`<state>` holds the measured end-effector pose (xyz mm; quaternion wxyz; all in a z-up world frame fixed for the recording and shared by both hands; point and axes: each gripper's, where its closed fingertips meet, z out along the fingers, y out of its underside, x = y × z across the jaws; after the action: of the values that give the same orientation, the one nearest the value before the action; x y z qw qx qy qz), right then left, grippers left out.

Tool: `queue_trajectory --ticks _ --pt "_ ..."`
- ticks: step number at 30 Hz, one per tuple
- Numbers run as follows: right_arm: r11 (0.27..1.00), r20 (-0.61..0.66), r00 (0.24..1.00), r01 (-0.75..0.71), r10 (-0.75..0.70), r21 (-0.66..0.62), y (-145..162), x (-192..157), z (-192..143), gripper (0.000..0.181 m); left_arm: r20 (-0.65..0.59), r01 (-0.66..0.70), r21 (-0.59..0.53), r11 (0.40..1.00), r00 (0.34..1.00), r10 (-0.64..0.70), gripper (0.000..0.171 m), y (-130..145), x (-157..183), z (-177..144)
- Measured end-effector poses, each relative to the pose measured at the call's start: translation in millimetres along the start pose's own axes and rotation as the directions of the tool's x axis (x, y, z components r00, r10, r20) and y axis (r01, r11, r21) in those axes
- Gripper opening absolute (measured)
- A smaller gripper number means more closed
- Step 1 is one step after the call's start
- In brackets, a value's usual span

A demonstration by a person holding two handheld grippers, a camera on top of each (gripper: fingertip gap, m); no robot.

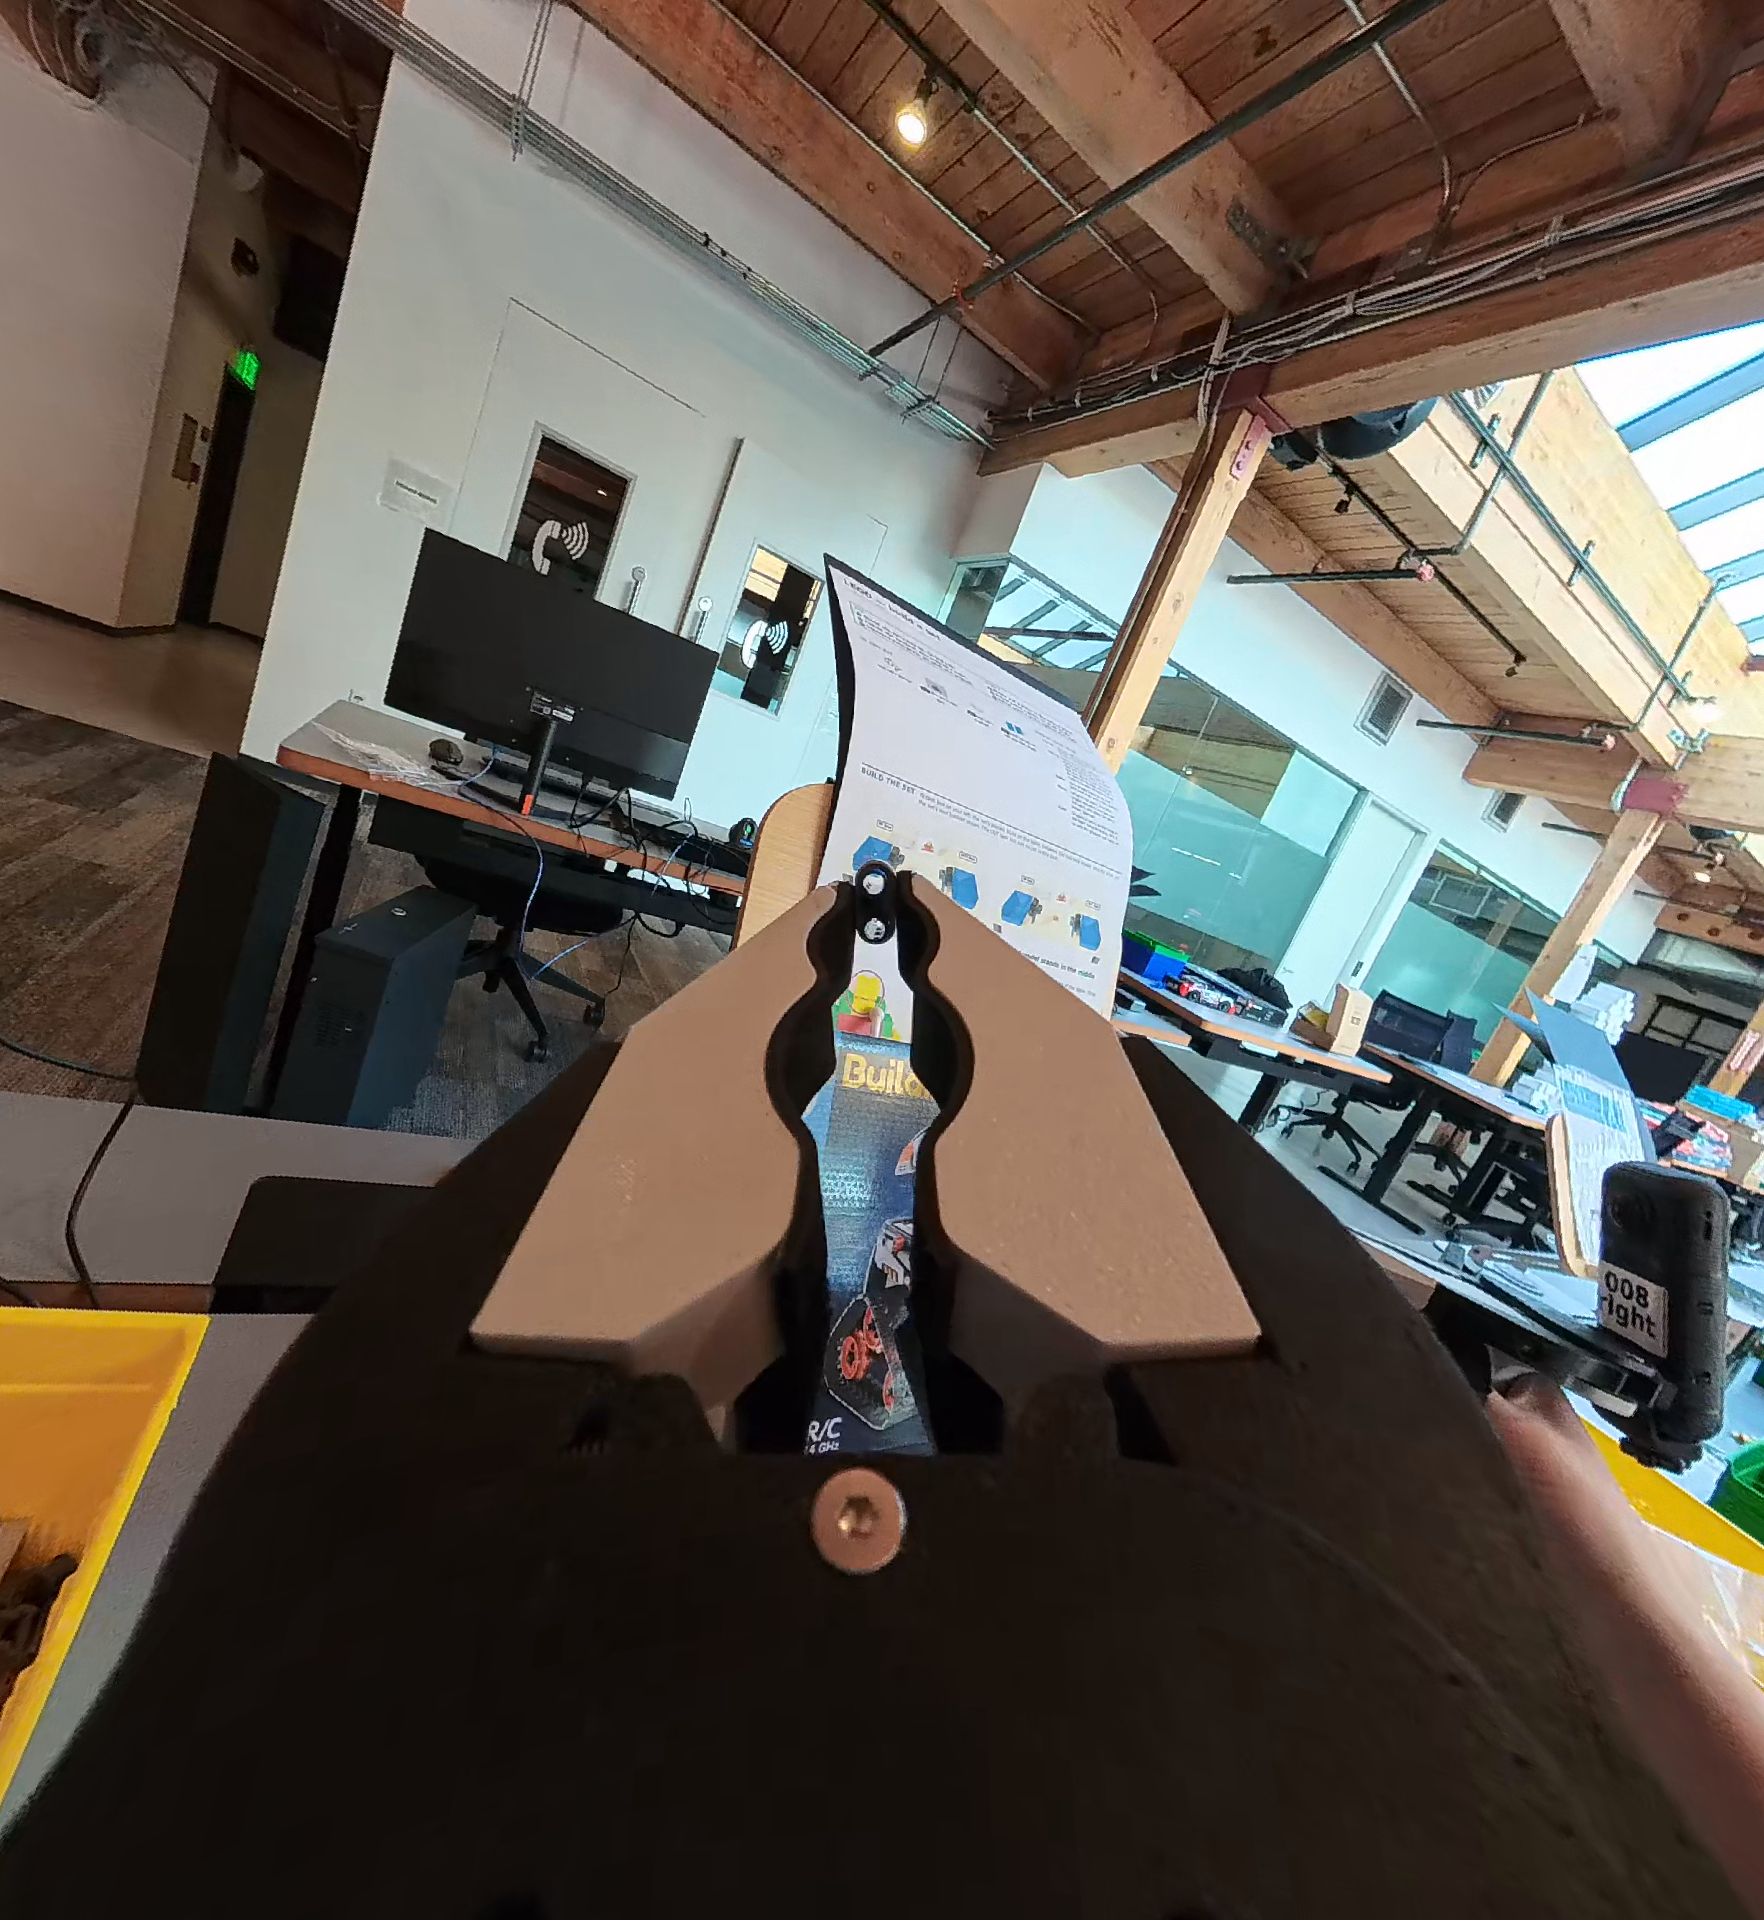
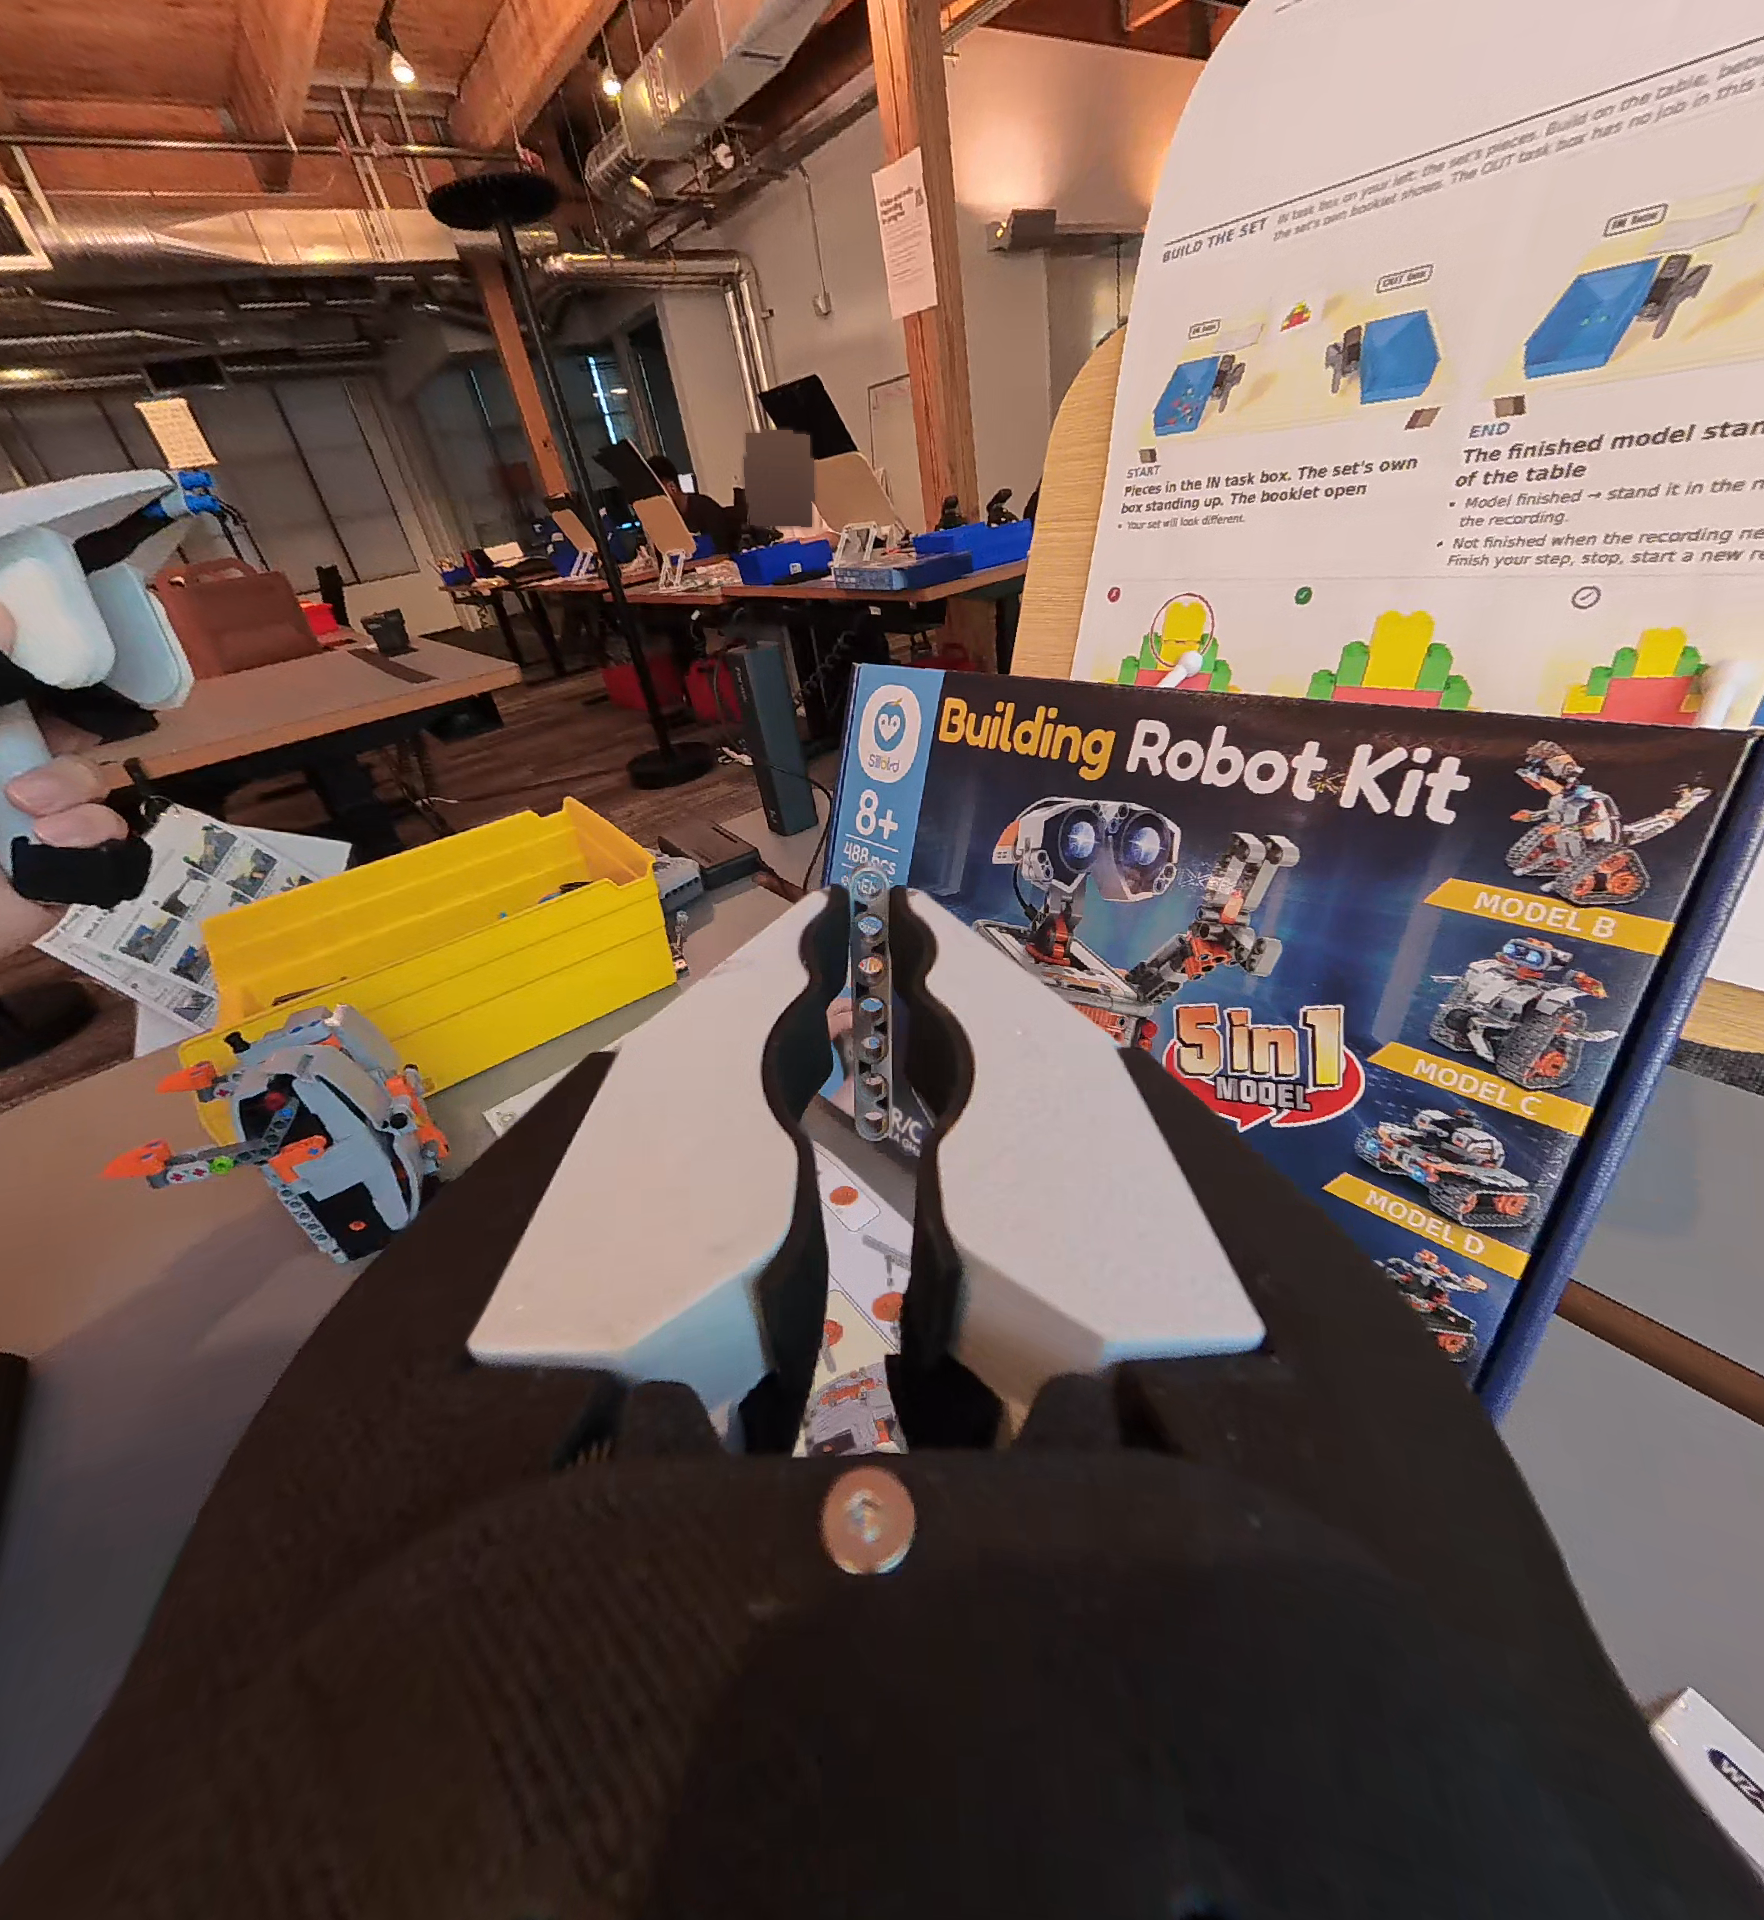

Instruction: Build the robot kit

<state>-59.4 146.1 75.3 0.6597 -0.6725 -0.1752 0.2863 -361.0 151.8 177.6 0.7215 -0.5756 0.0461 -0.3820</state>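
Note:
My left gripper (image 1: 873, 883) is shut on a small black two-hole connector piece (image 1: 874, 906) pinched at its tips and held up in the air. My right gripper (image 2: 870, 899) is shut on a grey beam with a row of holes (image 2: 870, 1013), standing lengthwise between the fingers. A dark blue kit box with robot pictures (image 2: 1325, 987) stands upright just behind the beam. It also shows between the left fingers in the left wrist view (image 1: 873, 1195). The left gripper, held in a hand, shows at the upper left of the right wrist view (image 2: 57, 603).
A yellow bin (image 2: 442, 935) with loose pieces sits left of the box and shows in the left wrist view (image 1: 36, 1455). A partly built grey and orange model (image 2: 306, 1132) lies before it. A printed sheet on a board (image 2: 1480, 364) stands behind. Booklet pages (image 2: 161, 914) lie at left. Spacing between my two grippers at the tips: around 30 cm.

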Motion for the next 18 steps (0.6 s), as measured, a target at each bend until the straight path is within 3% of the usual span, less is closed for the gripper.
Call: queue_trajectory --ticks 6,12,18 --pt "0.997 0.048 0.996 -0.077 0.077 -0.002 9 -3 6 0.005 -0.001 -0.004 -0.002 1.0 1.0 0.004 0.005 0 1 0" --pt "0.955 0.232 0.927 -0.296 0.294 -0.027 28 -21 20 0.005 -0.02 0.021 -0.003 1.0 1.0 -0.021 0.005 0 1 0" --pt "0.929 0.274 0.89 -0.366 0.365 -0.048 30 -18 20 0.005 -0.181 0.232 -0.109 0.967 0.952 -0.249 0.005 20 13 10"
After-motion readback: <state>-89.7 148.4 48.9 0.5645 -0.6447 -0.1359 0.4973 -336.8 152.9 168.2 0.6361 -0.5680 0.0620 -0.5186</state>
